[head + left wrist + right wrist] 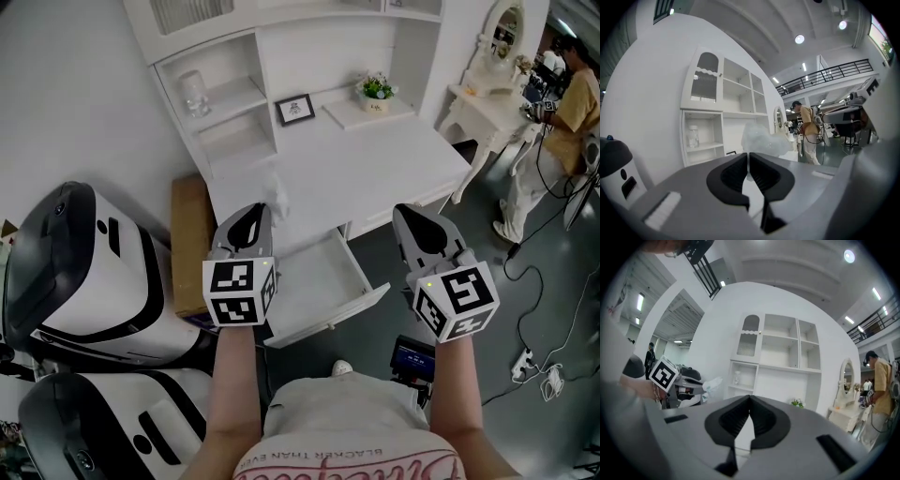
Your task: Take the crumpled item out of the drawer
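Note:
The crumpled item [277, 201], a wad of pale translucent wrap, hangs over the desk's front edge above the open white drawer [330, 317]. My left gripper [257, 210] is shut on it; in the left gripper view the wad [761, 138] bulges just past the nearly touching jaws of that gripper [748, 158]. The drawer's inside looks bare. My right gripper [411, 212] hovers to the right of the drawer, shut with nothing in it [750, 400]. From the right gripper view I see the left gripper's marker cube [663, 374] and the wad [711, 383].
The white desk [394, 159] carries a jar [194, 94], a picture frame [295, 109] and a flower pot [377, 91]. White-and-black machines [84, 272] and a cardboard box [190, 244] stand at the left. A person [562, 112] stands by a dressing table [487, 98]; cables lie on the floor.

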`<act>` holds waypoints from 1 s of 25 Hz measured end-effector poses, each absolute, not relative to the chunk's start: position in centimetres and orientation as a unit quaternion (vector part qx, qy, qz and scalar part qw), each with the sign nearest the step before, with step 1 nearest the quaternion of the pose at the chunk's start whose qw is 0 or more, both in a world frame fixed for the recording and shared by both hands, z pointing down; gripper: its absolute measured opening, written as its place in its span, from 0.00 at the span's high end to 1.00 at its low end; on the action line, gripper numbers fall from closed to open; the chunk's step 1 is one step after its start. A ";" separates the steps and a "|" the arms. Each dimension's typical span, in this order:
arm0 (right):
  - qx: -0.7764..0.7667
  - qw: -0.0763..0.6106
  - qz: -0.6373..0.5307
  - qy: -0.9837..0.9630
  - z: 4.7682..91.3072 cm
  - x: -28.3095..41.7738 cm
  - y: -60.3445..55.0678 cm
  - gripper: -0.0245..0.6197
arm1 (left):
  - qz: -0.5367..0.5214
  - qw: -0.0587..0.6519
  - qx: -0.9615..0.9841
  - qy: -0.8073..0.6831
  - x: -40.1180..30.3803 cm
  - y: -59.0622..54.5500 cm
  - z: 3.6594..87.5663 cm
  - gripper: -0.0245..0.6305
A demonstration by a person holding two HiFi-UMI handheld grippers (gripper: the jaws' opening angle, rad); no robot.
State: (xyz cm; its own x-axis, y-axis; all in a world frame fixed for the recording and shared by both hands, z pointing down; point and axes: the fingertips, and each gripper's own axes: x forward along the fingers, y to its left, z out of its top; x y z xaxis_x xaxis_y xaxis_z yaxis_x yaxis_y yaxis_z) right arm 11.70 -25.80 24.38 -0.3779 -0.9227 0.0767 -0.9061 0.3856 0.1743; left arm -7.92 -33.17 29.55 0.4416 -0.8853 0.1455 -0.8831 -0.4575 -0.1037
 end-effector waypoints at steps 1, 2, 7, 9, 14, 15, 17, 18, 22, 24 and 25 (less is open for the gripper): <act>0.553 0.073 -0.060 -0.828 23.8 11.6 -25.8 0.95 | -0.084 0.011 -0.848 0.523 -8.0 -33.1 29.0 0.93; 0.554 0.066 -0.069 -0.827 23.2 11.6 -25.8 0.95 | -0.079 0.016 -0.847 0.525 -8.1 -33.1 28.4 0.93; 0.564 0.045 -0.102 -0.818 21.1 11.8 -25.7 0.95 | -0.050 0.045 -0.842 0.536 -8.2 -32.5 25.9 0.93; 0.568 0.036 -0.107 -0.815 20.5 11.9 -25.7 0.95 | -0.038 0.059 -0.839 0.539 -8.2 -32.3 24.8 0.93; 0.571 0.023 -0.126 -0.811 18.9 11.7 -25.6 0.95 | -0.013 0.075 -0.834 0.546 -8.6 -32.0 22.8 0.93; 0.572 0.023 -0.129 -0.810 18.8 11.7 -25.6 0.95 | -0.011 0.077 -0.833 0.547 -8.6 -31.9 22.6 0.93; 0.573 0.021 -0.131 -0.809 18.7 11.7 -25.6 0.95 | -0.009 0.081 -0.833 0.548 -8.6 -31.8 22.3 0.93; 0.573 0.021 -0.131 -0.809 18.7 11.8 -25.6 0.95 | -0.008 0.083 -0.832 0.548 -8.6 -31.8 22.3 0.93; 0.574 0.020 -0.131 -0.808 18.7 11.7 -25.6 0.95 | -0.008 0.084 -0.831 0.549 -8.8 -31.7 22.2 0.93; 0.575 0.020 -0.129 -0.807 18.8 11.7 -25.6 0.95 | -0.007 0.085 -0.831 0.549 -8.9 -31.6 22.1 0.93; 0.576 0.020 -0.129 -0.807 18.9 11.6 -25.6 0.95 | -0.006 0.085 -0.831 0.549 -9.0 -31.5 22.1 0.93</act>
